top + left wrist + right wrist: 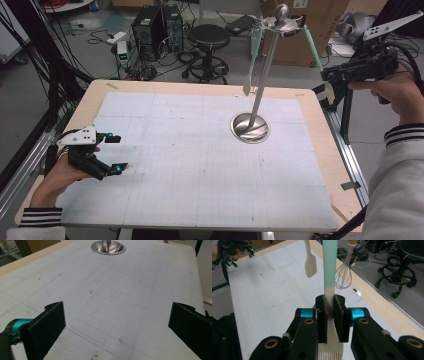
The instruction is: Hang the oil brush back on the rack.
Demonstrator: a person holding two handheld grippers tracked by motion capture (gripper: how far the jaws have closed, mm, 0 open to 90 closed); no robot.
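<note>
Beyond the table's (pixel 320 150) right edge: right gripper (pixel 330 315) clamped on hanging brush (pixel 329 270). Left gripper (pixel 115 325) wide open, holding nothing. Risk: rack (pixel 265 65) tipped by sideways pull.

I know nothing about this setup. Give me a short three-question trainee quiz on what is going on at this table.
1. True or false: the left tool has its jaws clamped on a utensil.
2. What is the right tool shut on? A) the whisk B) the brush with the mint handle C) the spatula
3. Fill in: the utensils hang from a metal ___ whose round base sits on the mat.

Key
1. False: its jaws stand open, low over the mat, nothing between them.
2. B
3. Stand
</note>
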